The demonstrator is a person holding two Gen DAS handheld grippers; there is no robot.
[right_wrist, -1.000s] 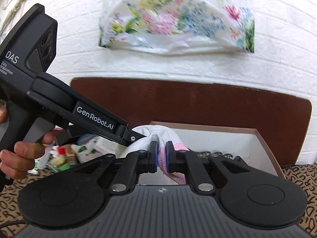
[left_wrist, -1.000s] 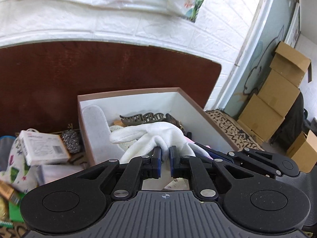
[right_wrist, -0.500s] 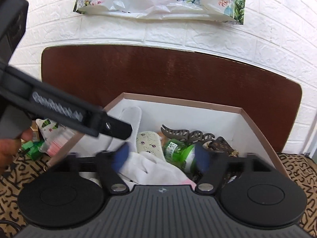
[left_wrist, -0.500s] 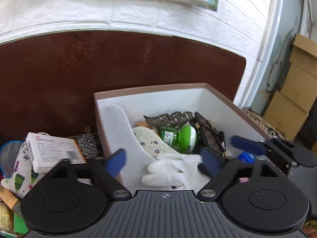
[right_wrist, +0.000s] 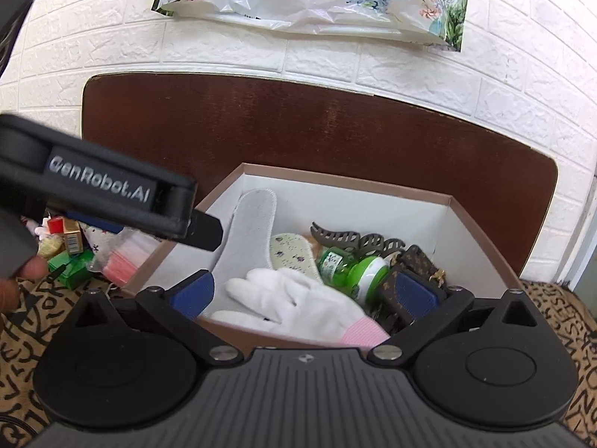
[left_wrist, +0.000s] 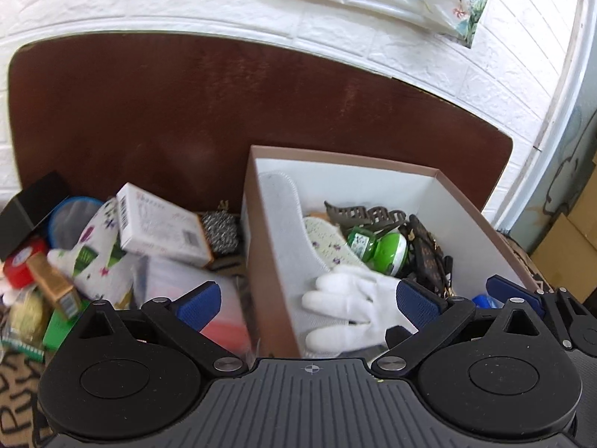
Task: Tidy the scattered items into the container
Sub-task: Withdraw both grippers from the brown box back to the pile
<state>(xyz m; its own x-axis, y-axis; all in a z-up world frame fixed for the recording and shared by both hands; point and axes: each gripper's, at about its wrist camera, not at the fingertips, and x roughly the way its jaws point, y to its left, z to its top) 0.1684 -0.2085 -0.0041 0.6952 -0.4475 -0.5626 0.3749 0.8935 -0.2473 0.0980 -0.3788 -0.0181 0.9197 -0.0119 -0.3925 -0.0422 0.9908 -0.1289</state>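
Left of the box (left_wrist: 274, 298), clutter remains: a white carton (left_wrist: 160, 226), a steel scourer (left_wrist: 220, 229). My left gripper (left_wrist: 309, 304) and right gripper (right_wrist: 304, 295) have just opened wide, pinching nothing. The white glove (right_wrist: 287, 304) lies inside the box. Release done; next I reach left for the carton.

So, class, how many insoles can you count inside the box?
2: a grey insole leaning against the box's left wall, and a flowered insole beside it, partly under the glove. Others may be hidden.
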